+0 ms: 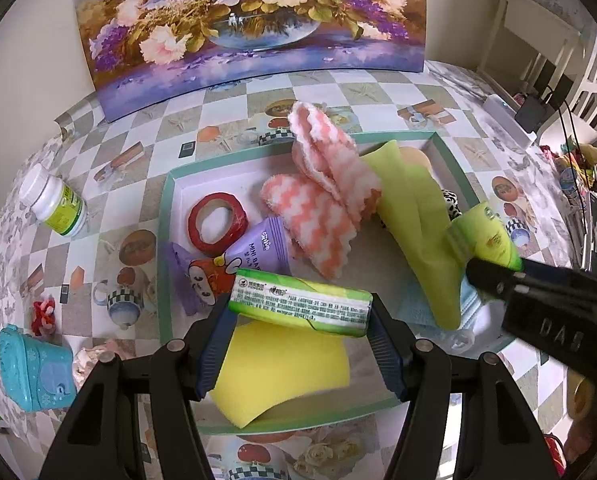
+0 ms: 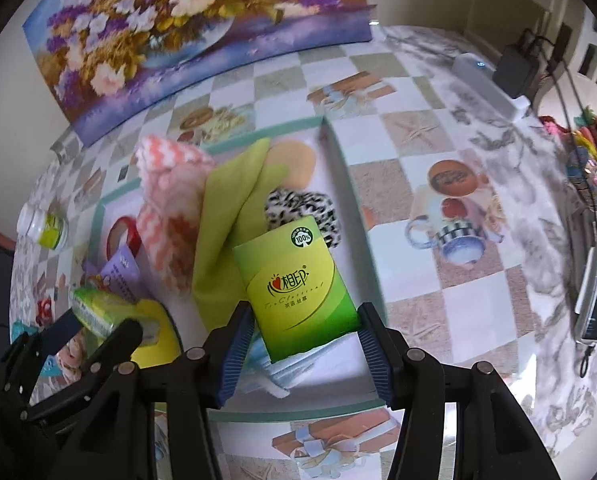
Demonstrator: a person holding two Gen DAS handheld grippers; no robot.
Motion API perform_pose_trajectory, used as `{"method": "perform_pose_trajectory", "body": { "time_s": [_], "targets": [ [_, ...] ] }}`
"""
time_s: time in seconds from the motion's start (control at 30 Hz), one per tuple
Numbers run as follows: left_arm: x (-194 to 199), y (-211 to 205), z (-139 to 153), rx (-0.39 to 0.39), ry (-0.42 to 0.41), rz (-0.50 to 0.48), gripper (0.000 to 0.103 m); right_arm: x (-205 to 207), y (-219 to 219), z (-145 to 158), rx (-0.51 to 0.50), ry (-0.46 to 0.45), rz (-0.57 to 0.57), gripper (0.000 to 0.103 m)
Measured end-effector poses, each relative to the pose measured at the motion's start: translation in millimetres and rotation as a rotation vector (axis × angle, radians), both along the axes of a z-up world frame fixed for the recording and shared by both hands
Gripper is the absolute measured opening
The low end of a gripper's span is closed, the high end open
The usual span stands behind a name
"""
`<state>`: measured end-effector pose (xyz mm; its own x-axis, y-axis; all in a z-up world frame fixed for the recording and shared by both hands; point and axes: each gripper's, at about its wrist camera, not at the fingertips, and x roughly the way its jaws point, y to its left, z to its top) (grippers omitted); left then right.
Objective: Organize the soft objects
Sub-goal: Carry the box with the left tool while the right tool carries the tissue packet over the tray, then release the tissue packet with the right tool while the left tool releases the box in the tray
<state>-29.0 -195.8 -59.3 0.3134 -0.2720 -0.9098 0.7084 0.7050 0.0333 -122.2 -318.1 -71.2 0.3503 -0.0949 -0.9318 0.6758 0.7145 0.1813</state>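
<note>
While I hold both grippers pointed down over the tray (image 1: pixel 166 240), each one has a green tissue pack clamped between its blue pads. My left gripper (image 1: pixel 300 344) grips its tissue pack (image 1: pixel 300 303) by the two short ends, jaws about half open, the pack lying crosswise between the fingertips above a yellow sponge (image 1: pixel 282 368) in the tray's near part. My right gripper (image 2: pixel 300 350) holds the second tissue pack (image 2: pixel 296 288) by its long sides, jaws likewise about half open, printed face up, over the tray's right part and above a pale blue cloth (image 2: pixel 282 364).

Inside the teal-rimmed tray I see a pink-and-white zigzag cloth (image 1: pixel 322 208) piled near the middle, with a lime green cloth (image 1: pixel 414 232) draped just beside it to the right. A black-and-white spotted fuzzy item (image 2: pixel 298 210) sits beyond the right pack, and a tan round pad (image 2: pixel 292 160) lies near the far right corner. A red tape roll (image 1: pixel 217 225) lies at the left, touching a purple tube (image 1: pixel 264 248) beside a purple cartoon pouch (image 1: pixel 198 280).

Outside the tray, on the checked tablecloth (image 1: pixel 378 92), a white bottle (image 1: pixel 54 204) stands to the left, and a teal box (image 1: pixel 36 372) sits nearer. A flower painting (image 1: pixel 250 24) leans at the back.
</note>
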Motion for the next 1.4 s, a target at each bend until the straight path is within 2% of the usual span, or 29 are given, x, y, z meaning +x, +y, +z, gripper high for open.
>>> {"method": "perform_pose_trajectory", "body": {
  "time_s": [0.3, 0.5, 0.67, 0.73, 0.87, 1.23, 1.3, 1.33, 1.4],
  "targets": [
    [6, -5, -7, -0.006, -0.005, 0.004, 0.066, 7, 5, -11, 0.026, 0.031, 0.024, 0.056],
    [9, -5, -6, -0.018, 0.01, 0.005, 0.066, 7, 3, -8, 0.022, 0.027, 0.022, 0.056],
    [11, -2, -2, -0.026, 0.016, 0.02, 0.075, 5, 4, -5, 0.017, 0.021, 0.02, 0.057],
    [12, 0, 1, -0.038, 0.025, 0.024, 0.075, 5, 4, -4, 0.019, 0.02, 0.022, 0.058],
    [13, 2, 7, -0.048, 0.016, 0.029, 0.076, 3, 2, -1, 0.012, 0.017, 0.008, 0.07],
    [16, 12, 29, -0.116, 0.009, 0.05, 0.077, -1, 2, 18, -0.021, -0.026, 0.001, 0.07],
    [17, 16, 33, -0.128, 0.004, 0.062, 0.08, -1, 2, 22, -0.031, -0.034, -0.003, 0.07],
    [18, 17, 34, -0.132, 0.003, 0.067, 0.087, -1, 2, 23, -0.033, -0.036, -0.003, 0.07],
    [21, 21, 37, -0.146, 0.002, 0.082, 0.089, -1, 2, 25, -0.036, -0.038, -0.002, 0.07]
  ]
}}
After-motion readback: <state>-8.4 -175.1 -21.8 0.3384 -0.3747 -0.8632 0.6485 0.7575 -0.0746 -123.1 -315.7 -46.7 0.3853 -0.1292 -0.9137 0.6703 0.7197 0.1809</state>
